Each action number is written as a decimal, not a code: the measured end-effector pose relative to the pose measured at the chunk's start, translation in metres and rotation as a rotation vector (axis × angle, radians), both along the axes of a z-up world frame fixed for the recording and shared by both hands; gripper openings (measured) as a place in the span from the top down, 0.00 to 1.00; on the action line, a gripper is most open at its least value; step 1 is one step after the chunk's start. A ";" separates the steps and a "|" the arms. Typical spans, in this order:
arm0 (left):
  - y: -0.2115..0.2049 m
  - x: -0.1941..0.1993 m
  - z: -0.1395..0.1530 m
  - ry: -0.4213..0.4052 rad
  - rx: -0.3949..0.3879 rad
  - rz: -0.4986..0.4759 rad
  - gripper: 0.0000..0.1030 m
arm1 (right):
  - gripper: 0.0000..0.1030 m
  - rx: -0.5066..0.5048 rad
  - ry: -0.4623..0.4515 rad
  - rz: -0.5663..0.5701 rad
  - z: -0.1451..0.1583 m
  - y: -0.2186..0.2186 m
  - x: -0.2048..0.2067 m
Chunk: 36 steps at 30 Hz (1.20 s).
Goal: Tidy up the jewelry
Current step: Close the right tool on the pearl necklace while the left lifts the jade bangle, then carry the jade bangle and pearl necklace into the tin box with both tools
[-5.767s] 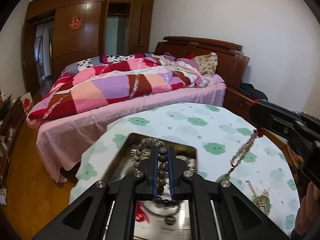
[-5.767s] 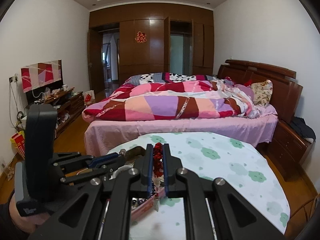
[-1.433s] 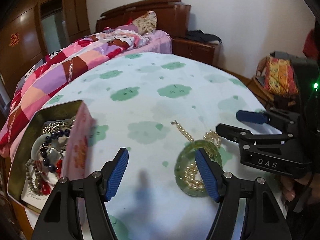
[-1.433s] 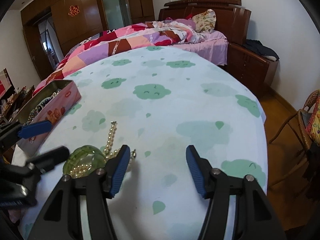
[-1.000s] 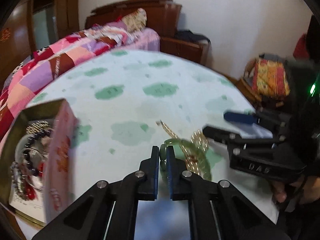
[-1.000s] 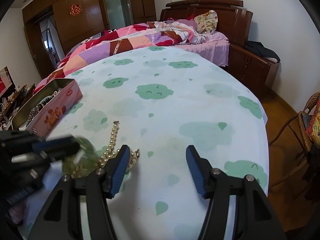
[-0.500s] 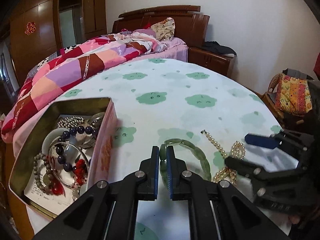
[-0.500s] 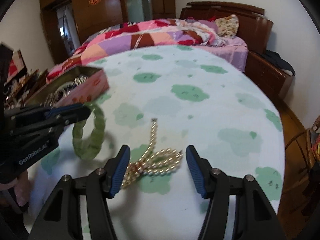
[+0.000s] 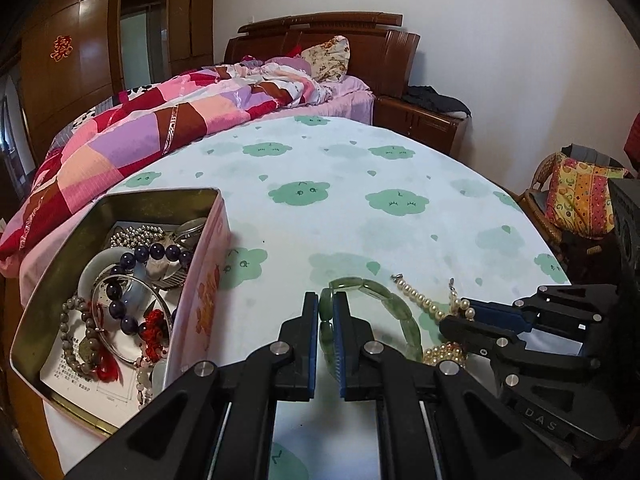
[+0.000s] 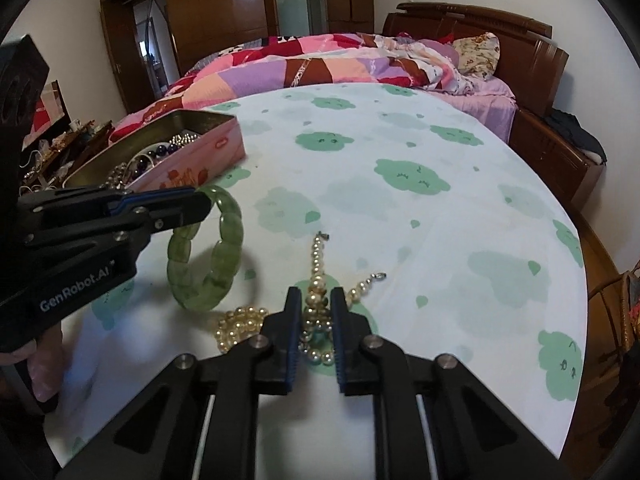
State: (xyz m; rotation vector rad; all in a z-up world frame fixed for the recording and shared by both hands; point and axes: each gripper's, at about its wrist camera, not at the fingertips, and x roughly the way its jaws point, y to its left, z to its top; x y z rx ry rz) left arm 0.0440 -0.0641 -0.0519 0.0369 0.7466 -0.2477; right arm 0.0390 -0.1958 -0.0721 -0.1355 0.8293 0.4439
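My left gripper (image 9: 326, 304) is shut on a green jade bracelet (image 9: 394, 306) and holds it above the tablecloth; in the right wrist view the bracelet (image 10: 224, 248) hangs from the left gripper (image 10: 196, 200). My right gripper (image 10: 314, 312) is closed around a pearl necklace (image 10: 318, 264) lying bunched on the cloth; in the left wrist view the necklace (image 9: 420, 300) lies beside the right gripper (image 9: 456, 316). A pink tin box (image 9: 204, 276) holding several bracelets and beads stands open at the left.
The round table (image 10: 400, 184) has a white cloth with green cloud prints. A bed with a patchwork quilt (image 9: 160, 120) lies behind it. A wicker chair with a colourful cushion (image 9: 576, 196) stands to the right.
My left gripper closed on the green bracelet and lifted it off the pearls. My right gripper moved down onto the pearl necklace and closed from wide open.
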 end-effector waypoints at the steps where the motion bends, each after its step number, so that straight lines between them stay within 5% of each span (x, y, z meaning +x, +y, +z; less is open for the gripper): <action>1: 0.001 0.000 0.001 -0.003 -0.003 0.001 0.94 | 0.86 0.005 -0.002 0.000 0.001 -0.001 0.000; 36: 0.052 -0.020 0.064 -0.137 -0.089 0.106 0.94 | 0.92 0.127 -0.243 0.076 0.108 0.027 -0.003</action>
